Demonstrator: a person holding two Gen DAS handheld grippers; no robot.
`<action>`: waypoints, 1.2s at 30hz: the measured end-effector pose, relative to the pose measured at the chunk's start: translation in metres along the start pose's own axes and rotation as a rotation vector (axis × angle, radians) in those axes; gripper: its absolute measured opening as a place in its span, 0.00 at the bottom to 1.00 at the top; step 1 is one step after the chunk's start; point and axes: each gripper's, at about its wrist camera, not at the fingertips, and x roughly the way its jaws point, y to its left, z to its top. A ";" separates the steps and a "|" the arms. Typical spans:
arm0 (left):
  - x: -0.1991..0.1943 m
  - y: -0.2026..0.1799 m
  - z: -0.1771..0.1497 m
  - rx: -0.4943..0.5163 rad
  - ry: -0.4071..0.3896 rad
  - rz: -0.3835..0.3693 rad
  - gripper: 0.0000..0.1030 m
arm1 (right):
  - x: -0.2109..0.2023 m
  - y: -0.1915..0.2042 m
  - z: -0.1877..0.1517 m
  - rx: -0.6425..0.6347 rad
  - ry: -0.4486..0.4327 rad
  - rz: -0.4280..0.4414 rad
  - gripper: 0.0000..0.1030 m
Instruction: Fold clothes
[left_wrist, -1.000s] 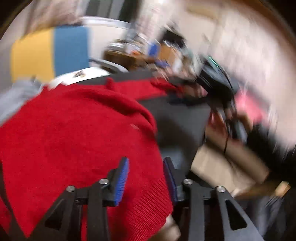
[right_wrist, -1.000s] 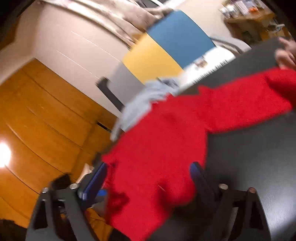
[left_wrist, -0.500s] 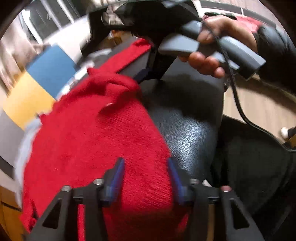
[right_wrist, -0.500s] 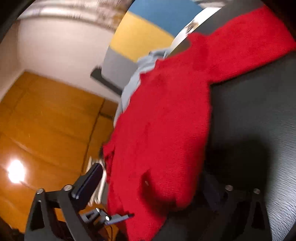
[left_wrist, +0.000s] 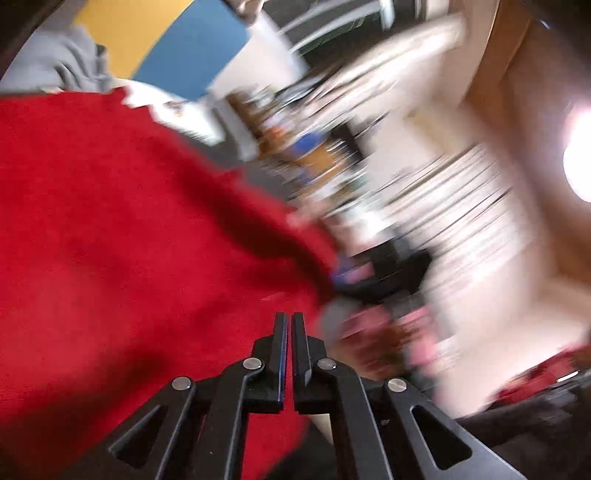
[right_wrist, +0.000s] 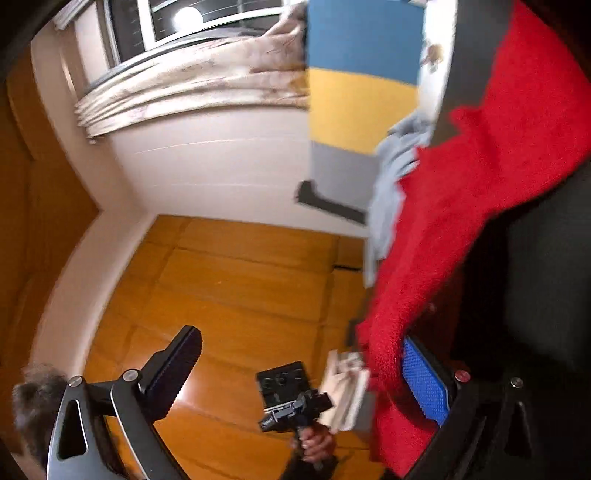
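A red knitted sweater (left_wrist: 129, 229) fills the left half of the left wrist view. My left gripper (left_wrist: 289, 321) has its two fingers nearly together over the sweater's edge, and red cloth shows in the thin gap between them. In the right wrist view the same sweater (right_wrist: 469, 192) drapes off the edge of a black leather surface (right_wrist: 546, 280). My right gripper (right_wrist: 299, 354) is wide open, and the sweater's hanging hem rests against its right blue pad (right_wrist: 424, 384). The left wrist view is heavily blurred on its right side.
A light grey garment (right_wrist: 391, 184) hangs beside the sweater, also in the left wrist view (left_wrist: 62, 70). A blue and yellow panel (right_wrist: 362, 74) stands behind. Orange wooden floor (right_wrist: 236, 280) lies below, with a white wall (right_wrist: 207, 162) and a curtained window.
My left gripper has closed from open onto the sweater's edge and swung round fast. My right gripper stays open and has tilted toward the floor beside the surface's edge.
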 end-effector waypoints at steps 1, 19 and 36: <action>0.010 -0.002 -0.004 0.036 0.033 0.094 0.03 | -0.008 0.001 -0.003 -0.005 -0.012 -0.029 1.00; 0.056 0.054 -0.014 -0.016 0.056 0.387 0.11 | 0.061 -0.033 -0.045 -0.186 0.316 -0.645 1.00; 0.095 0.031 -0.017 0.026 0.082 0.450 0.10 | -0.057 0.101 -0.022 -0.240 -0.018 -0.037 1.00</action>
